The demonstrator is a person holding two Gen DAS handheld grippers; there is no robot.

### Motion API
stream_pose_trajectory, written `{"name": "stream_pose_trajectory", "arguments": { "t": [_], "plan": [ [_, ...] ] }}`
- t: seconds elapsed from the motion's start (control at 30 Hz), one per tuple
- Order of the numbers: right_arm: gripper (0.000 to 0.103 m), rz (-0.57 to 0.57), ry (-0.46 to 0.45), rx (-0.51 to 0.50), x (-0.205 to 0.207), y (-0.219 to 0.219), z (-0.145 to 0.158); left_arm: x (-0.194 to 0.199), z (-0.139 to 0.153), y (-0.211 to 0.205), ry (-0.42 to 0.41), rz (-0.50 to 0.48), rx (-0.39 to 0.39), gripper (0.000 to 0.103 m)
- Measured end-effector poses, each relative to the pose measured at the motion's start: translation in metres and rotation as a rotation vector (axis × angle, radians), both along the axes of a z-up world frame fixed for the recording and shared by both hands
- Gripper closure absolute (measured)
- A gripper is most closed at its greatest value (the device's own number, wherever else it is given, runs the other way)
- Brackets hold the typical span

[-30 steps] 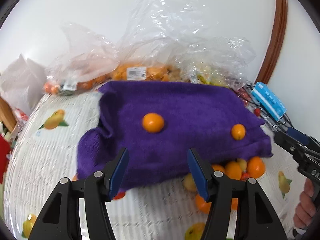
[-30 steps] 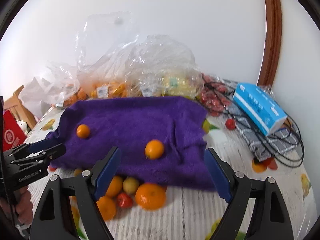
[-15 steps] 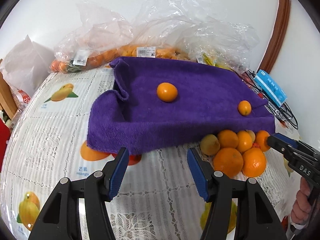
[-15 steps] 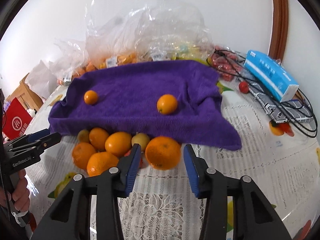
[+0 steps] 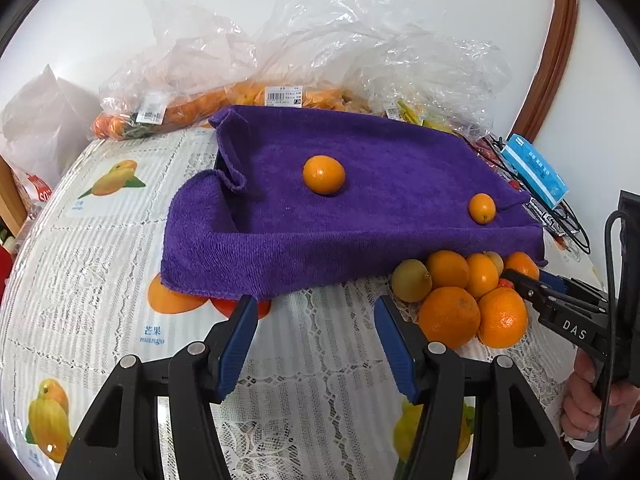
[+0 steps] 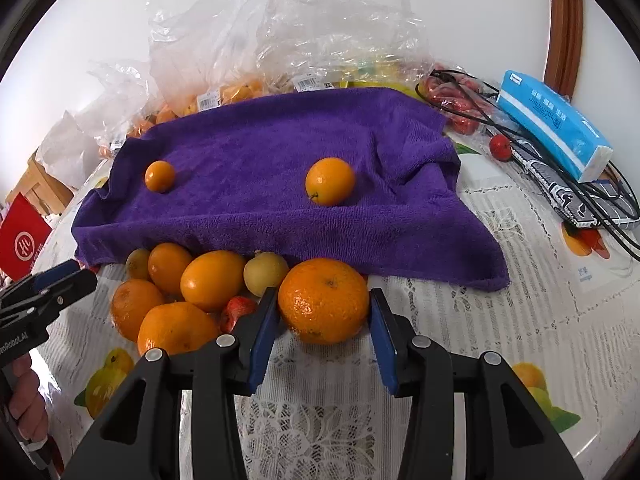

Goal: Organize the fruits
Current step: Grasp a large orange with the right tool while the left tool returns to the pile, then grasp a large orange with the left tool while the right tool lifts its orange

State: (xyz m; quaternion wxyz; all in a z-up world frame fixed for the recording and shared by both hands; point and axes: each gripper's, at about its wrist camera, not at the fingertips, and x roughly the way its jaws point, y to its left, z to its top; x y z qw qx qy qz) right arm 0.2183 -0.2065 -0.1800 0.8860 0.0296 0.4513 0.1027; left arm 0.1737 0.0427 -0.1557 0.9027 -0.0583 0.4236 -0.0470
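A purple towel (image 6: 280, 176) (image 5: 360, 200) lies on the table with two small oranges (image 6: 330, 180) (image 6: 159, 176) on it. A pile of oranges and small fruits (image 6: 188, 288) (image 5: 468, 292) sits at its front edge. My right gripper (image 6: 323, 316) has its blue pads on both sides of a large orange (image 6: 323, 300), seemingly touching it. My left gripper (image 5: 316, 336) is open and empty above the tablecloth, in front of the towel. The right gripper (image 5: 560, 304) also shows in the left wrist view beside the pile.
Clear plastic bags of fruit (image 6: 280, 60) stand behind the towel. A blue tissue pack (image 6: 556, 124), black cables (image 6: 600, 196) and red fruits (image 6: 500, 146) lie at the right. A red box (image 6: 22, 236) is at the left. A lace tablecloth (image 5: 300, 400) covers the table.
Both grippers moved down and closer to the table. The right gripper's jaws narrowed from wide open and came around the large orange. The left gripper stayed open.
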Motion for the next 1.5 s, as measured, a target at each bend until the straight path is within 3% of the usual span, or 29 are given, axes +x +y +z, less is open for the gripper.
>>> {"name": "stream_pose_trajectory", "arguments": {
  "t": [0.4, 0.53, 0.77, 1.2, 1.37, 1.43, 1.5],
  "plan": [
    [0.06, -0.036, -0.03, 0.006, -0.024, -0.013, 0.005, -0.001, -0.005, -0.002, 0.014, -0.029, -0.011, 0.044],
    [0.06, -0.046, -0.024, -0.021, -0.037, -0.02, 0.004, -0.004, -0.005, -0.01, 0.013, -0.071, -0.016, 0.044],
    [0.06, -0.072, -0.016, 0.02, -0.046, -0.034, 0.003, -0.016, 0.001, -0.028, -0.027, -0.167, -0.041, 0.044],
    [0.059, -0.086, -0.02, 0.001, -0.052, -0.032, 0.004, -0.008, -0.007, -0.063, 0.005, -0.227, 0.002, 0.045],
    [0.059, -0.084, -0.018, 0.003, -0.052, -0.033, 0.003, -0.002, -0.012, -0.071, 0.022, -0.218, 0.012, 0.049],
    [0.059, -0.084, -0.017, 0.011, -0.052, -0.033, 0.003, 0.0, -0.012, -0.073, 0.023, -0.213, 0.007, 0.06],
    [0.059, -0.086, -0.017, 0.026, -0.052, -0.035, 0.002, -0.002, -0.011, -0.074, 0.021, -0.221, 0.003, 0.062]
  ]
}}
